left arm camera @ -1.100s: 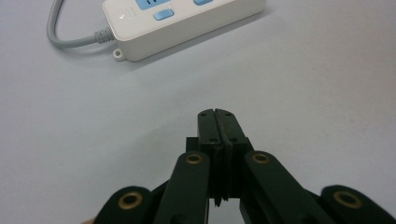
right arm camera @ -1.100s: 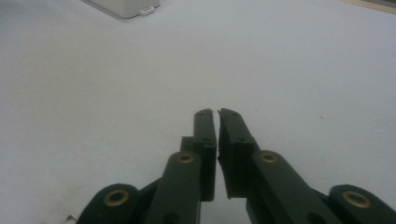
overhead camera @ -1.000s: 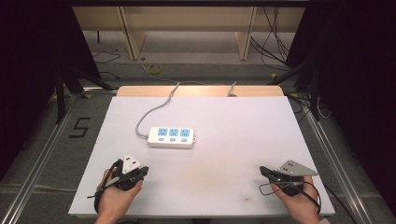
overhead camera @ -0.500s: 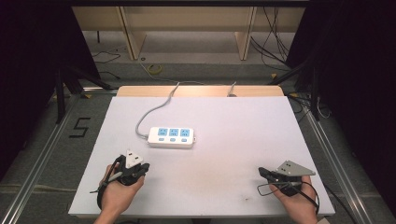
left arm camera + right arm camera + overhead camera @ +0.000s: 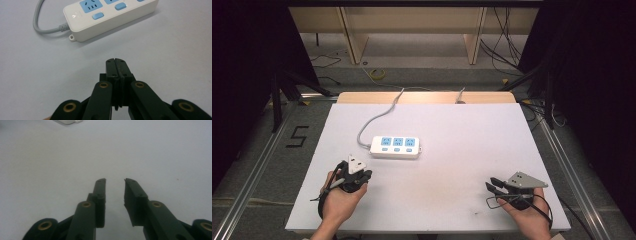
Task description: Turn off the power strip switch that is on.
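A white power strip (image 5: 396, 146) with three blue sockets and blue buttons lies left of the middle of the white table (image 5: 462, 125); its grey cord (image 5: 379, 117) runs off the far edge. My left gripper (image 5: 360, 171) sits at the near left, pointing at the strip's near end (image 5: 110, 15), a short way from it. Its jaws (image 5: 116, 61) are shut, pressed together on nothing. My right gripper (image 5: 490, 185) rests at the near right, pointing left over bare table. Its jaws (image 5: 115, 181) have just been opening and stand apart with nothing between them.
A corner of the power strip (image 5: 67, 121) shows at the top edge of the right gripper view. A wooden strip (image 5: 427, 97) borders the table's far edge. Beyond it lie floor cables (image 5: 377, 74) and wooden furniture legs (image 5: 354, 35).
My left hand has crept a little forward toward the power strip. The right gripper's jaws have parted while that hand stayed put.
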